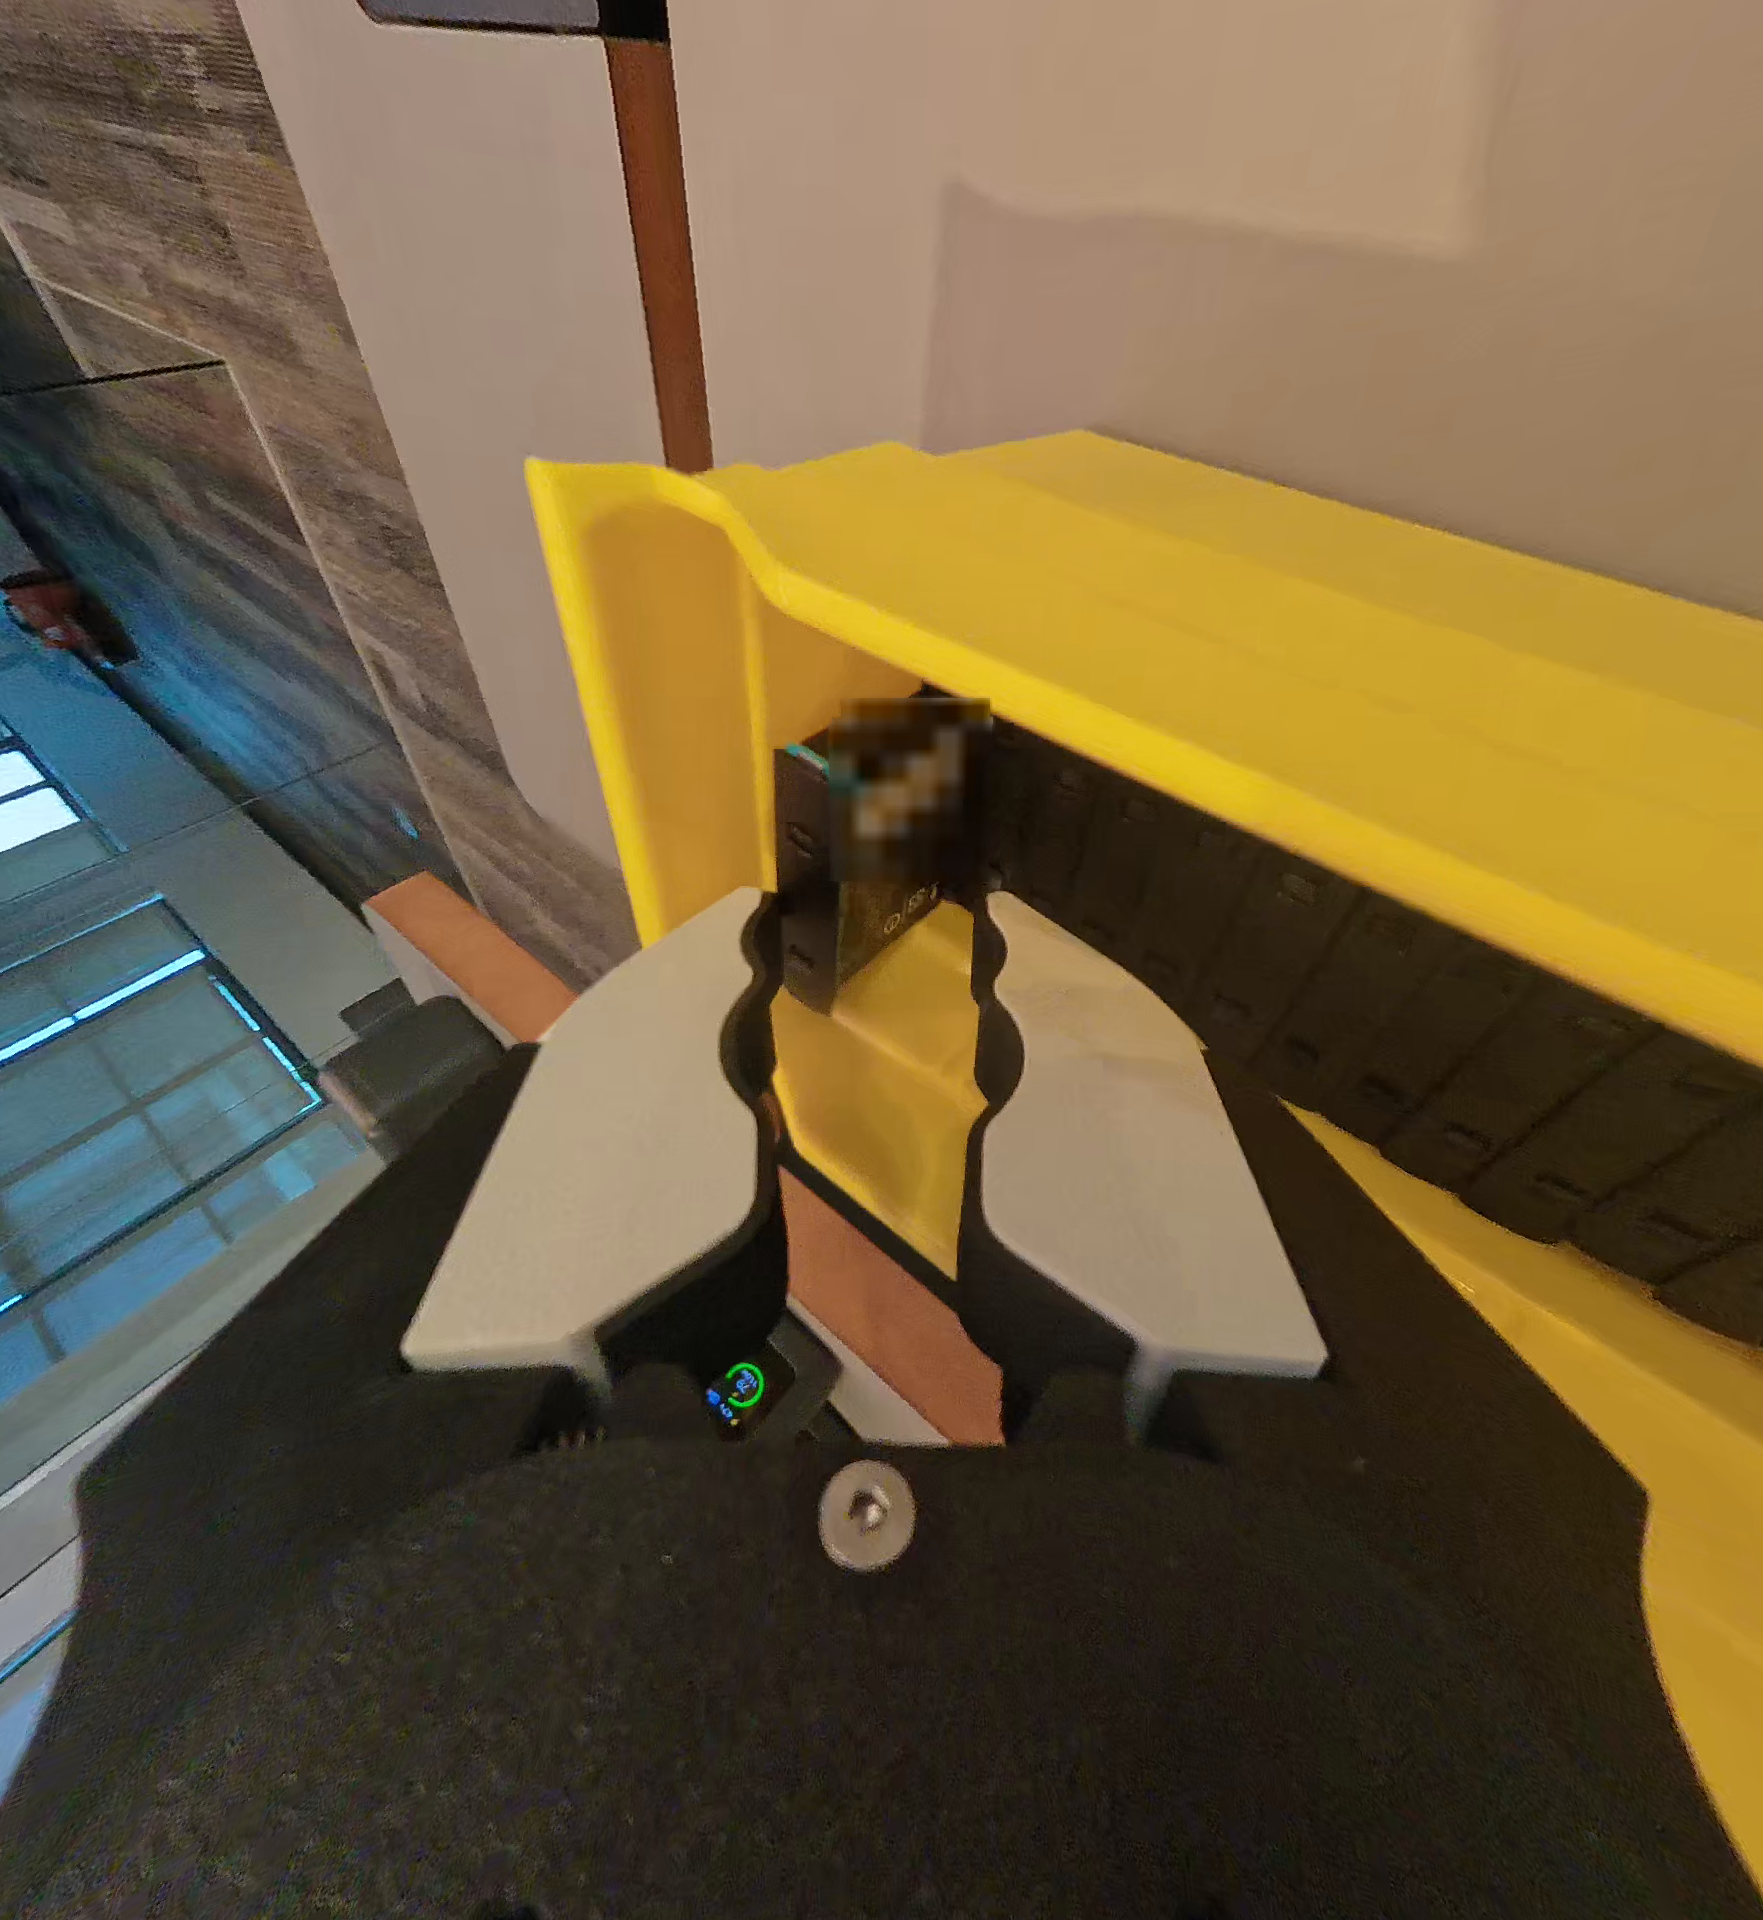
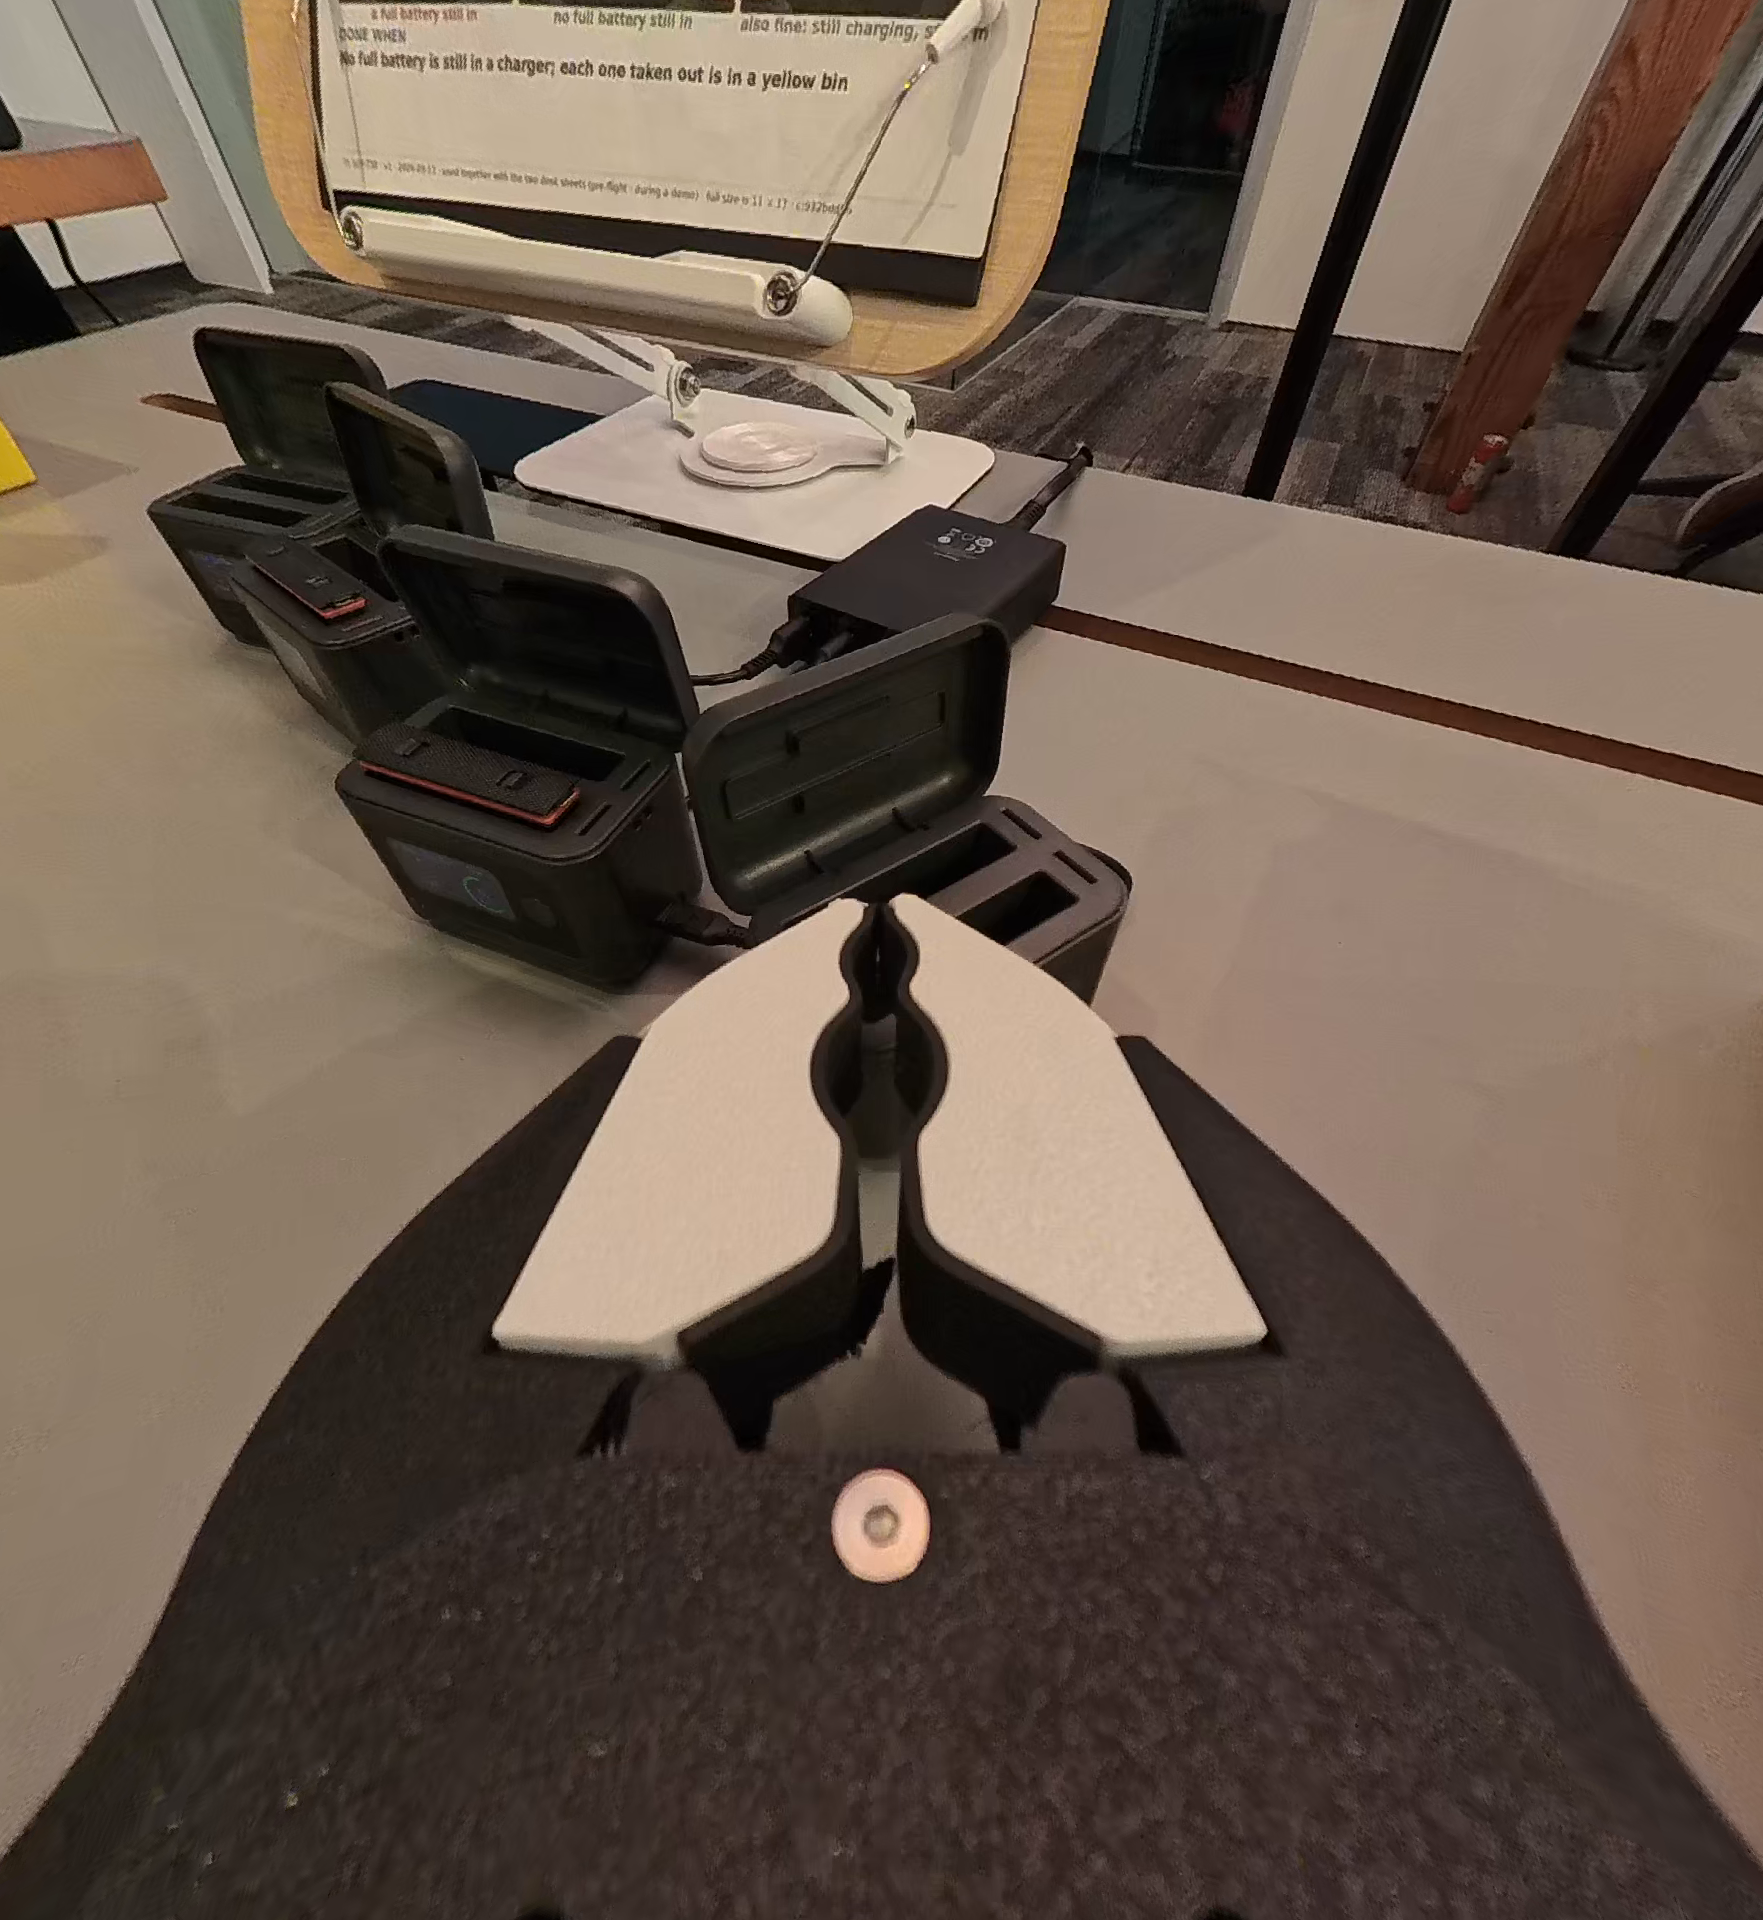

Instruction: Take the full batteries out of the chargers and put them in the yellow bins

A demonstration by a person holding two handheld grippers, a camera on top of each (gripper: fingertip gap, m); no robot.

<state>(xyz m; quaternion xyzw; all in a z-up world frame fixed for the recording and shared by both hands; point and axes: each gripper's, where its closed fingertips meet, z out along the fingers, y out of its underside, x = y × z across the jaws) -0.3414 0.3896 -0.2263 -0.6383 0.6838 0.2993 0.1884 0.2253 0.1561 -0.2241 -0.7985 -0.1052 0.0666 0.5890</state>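
Battery at the bin mouth, chargers waiting.
Left wrist view: the left gripper (image 1: 872, 914) pinches a battery (image 1: 861, 894) upright just inside the yellow bin (image 1: 1272, 623), beside stacked batteries (image 1: 1428, 1049). Right wrist view: the right gripper (image 2: 879, 920) is closed, empty, chargers (image 2: 524, 831) directly ahead.

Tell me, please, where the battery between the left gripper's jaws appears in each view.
Left wrist view: the battery is at centre, held in the left gripper's jaws at the end of the yellow bin.
Right wrist view: not in it; only the chargers and the shut right gripper show.
Shared landmark: the grey patterned carpet.
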